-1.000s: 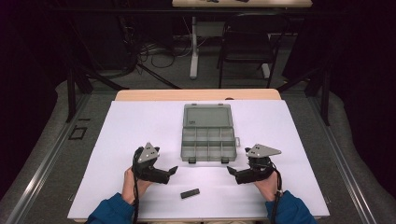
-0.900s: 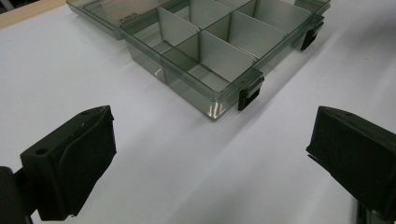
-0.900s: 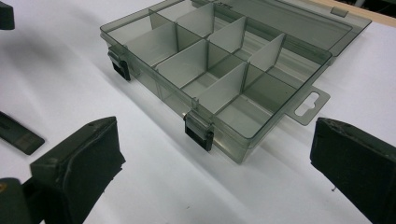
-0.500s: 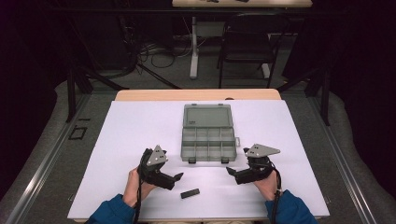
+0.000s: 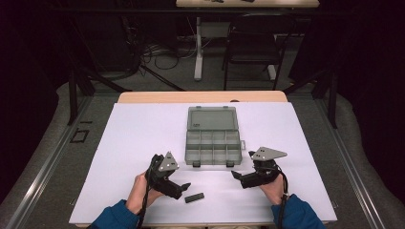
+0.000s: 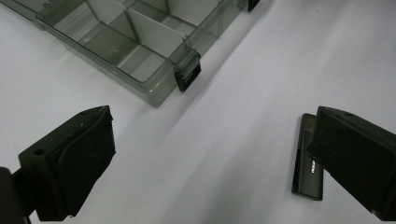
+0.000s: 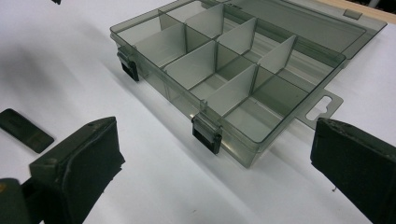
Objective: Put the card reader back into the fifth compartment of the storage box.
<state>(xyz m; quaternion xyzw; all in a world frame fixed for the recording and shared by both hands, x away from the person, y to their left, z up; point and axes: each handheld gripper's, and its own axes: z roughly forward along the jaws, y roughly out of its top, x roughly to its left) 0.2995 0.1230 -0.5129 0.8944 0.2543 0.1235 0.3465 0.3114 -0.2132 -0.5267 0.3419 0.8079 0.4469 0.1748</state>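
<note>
The left gripper [image 5: 183,187] is hovering low over the white table [image 5: 133,138] with its jaws standing wide apart and nothing between them. The small black flat piece [image 5: 194,197] is lying flat on the table just beside this gripper's tips, on the side toward the person; in the left gripper view the piece [image 6: 308,163] is showing partly behind the right-hand jaw, outside the gap, and whether the jaw is touching it cannot be told.

The right gripper [image 5: 237,175] is resting well apart from the piece, its jaws also spread wide and gripping nothing. From its own view the piece [image 7: 24,129] is lying off to the far left.

The clear grey organizer box [image 5: 212,148] is sitting just ahead of both grippers, between them, with its lid [image 5: 212,119] lying open flat on the far side. Its compartments [image 7: 215,65], split by dividers, are holding nothing, and its two black latches [image 7: 206,133] are facing the grippers.
</note>
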